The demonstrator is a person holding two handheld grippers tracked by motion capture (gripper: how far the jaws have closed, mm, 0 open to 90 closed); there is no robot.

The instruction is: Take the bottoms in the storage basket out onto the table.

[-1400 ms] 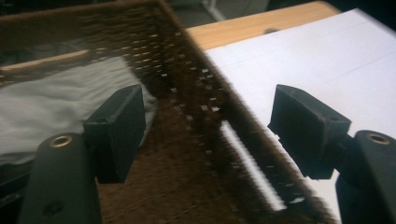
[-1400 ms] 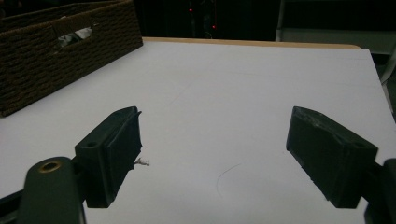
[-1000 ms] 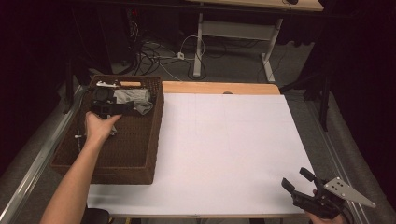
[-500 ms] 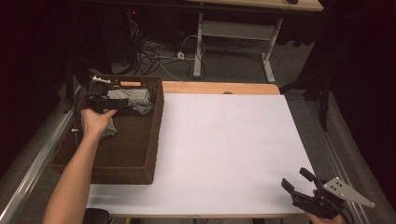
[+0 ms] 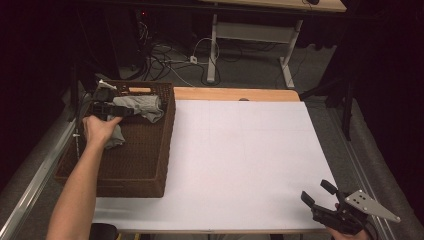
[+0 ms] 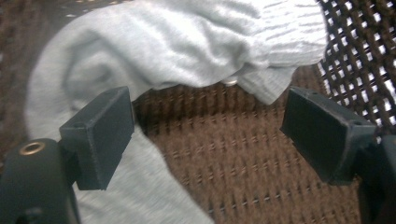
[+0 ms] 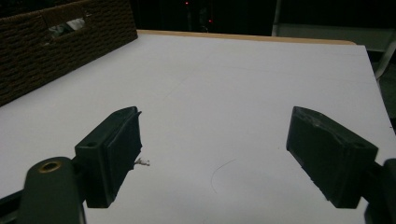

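Left gripper (image 6: pixel 205 135) hangs spread over the grey cloth (image 5: pixel 142 106) in the wicker basket (image 5: pixel 150 160), jaws just opened wider, nothing pinched between them. Grasping and lifting the cloth out remain undone. Right gripper (image 5: pixel 316 194) waits spread and empty at the white table's (image 5: pixel 240 150) near corner.

Soft grey knit cloth (image 6: pixel 187 46); rough brown woven basket (image 6: pixel 243 154), probably wicker.

Dark room, dim light. White-topped bench (image 5: pixel 250 150) with wood strip along far edge. Grey floor (image 5: pixel 320 65) beyond, tangle of cables (image 5: pixel 170 55) on it. Second desk (image 5: pixel 280 5) behind on white metal legs (image 5: pixel 215 50).
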